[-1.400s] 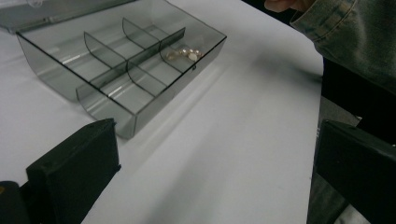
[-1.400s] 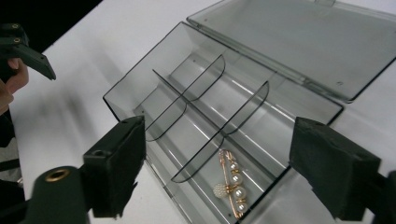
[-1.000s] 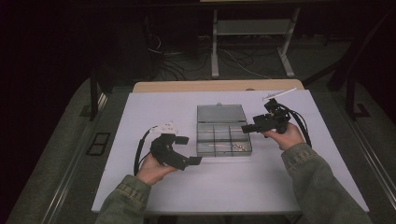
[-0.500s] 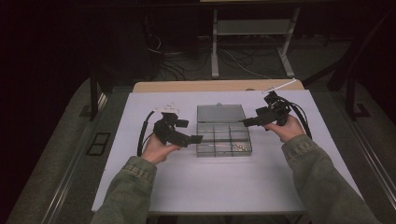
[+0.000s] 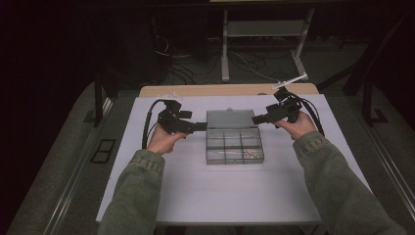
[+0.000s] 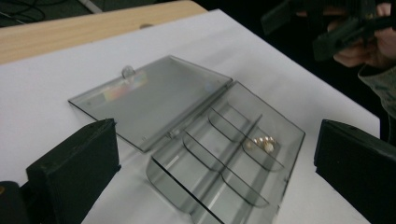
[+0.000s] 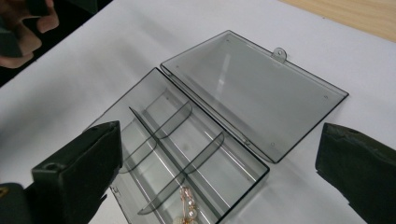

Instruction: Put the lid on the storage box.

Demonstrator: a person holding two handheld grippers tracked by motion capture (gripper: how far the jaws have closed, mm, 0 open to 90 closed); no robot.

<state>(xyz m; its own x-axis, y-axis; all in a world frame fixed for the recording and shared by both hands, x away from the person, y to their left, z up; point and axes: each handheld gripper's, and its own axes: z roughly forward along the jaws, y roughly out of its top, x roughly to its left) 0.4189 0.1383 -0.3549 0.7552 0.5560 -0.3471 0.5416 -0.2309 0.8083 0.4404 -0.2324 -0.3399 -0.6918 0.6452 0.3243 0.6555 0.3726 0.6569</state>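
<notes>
At the far corners of the clear compartment box [image 5: 234, 143], the left claw [image 5: 199, 127] and right claw [image 5: 258, 119] have moved in from nearer positions, jaws apart and empty. The lid [image 6: 152, 95] lies flat open on the white surface [image 5: 195, 191]; pearls [image 6: 262, 142] occupy one compartment, so closing probably follows.

**A Dark Room Around a White Table**

The table [image 5: 230, 196] has a white top. A strip of light wood [image 5: 215, 90] runs along its far edge. The floor [image 5: 63, 161] is grey carpet. Behind the table stands a pale metal stand [image 5: 264, 34], with loose cables [image 5: 249, 63] lying on the floor near it. The back of the room is very dark. Dark metal bars [image 5: 100, 98] stand at the left.
</notes>
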